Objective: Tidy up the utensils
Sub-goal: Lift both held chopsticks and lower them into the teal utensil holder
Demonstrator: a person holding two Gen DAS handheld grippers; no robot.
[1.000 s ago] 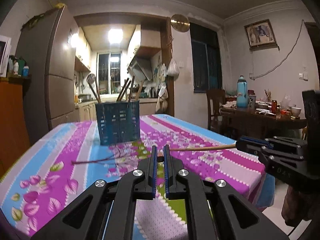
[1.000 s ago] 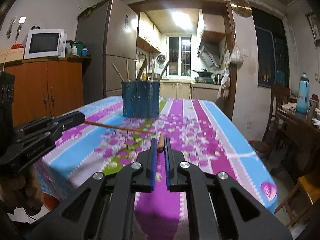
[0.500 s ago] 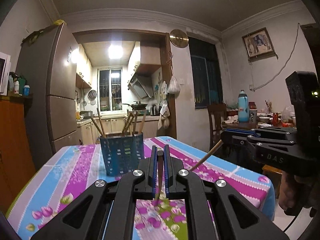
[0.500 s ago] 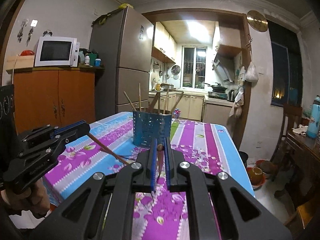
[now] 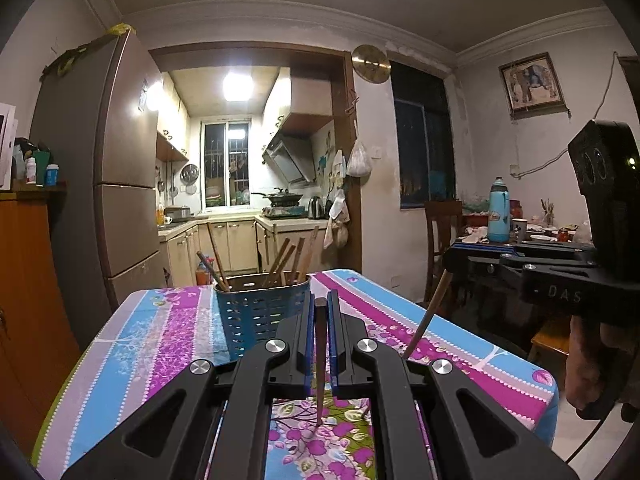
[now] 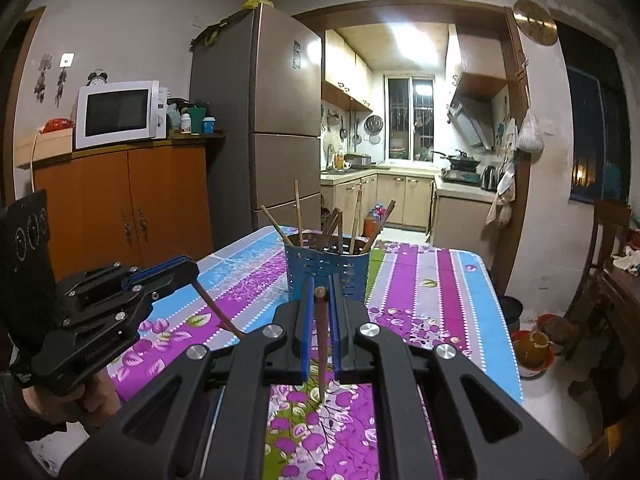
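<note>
Fig.: we hold one chopstick (image 5: 320,360) per gripper (image 5: 319,308), both clamped; holder (image 5: 262,312) near table's (image 5: 140,356) far edge w/ several already; two left.

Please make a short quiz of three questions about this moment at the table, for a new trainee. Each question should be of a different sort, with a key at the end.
1. True or false: the left gripper is shut on a chopstick.
2. Multiple choice: what stands on the table ahead of both grippers? A) a white plate B) a blue holder with chopsticks in it C) a glass jar
3. Fill the gap: the chopstick in the right gripper hangs with its thin end pointing ____.

Key: 1 true; 2 B, the blue holder; 3 down, toward the flowered cloth.
</note>
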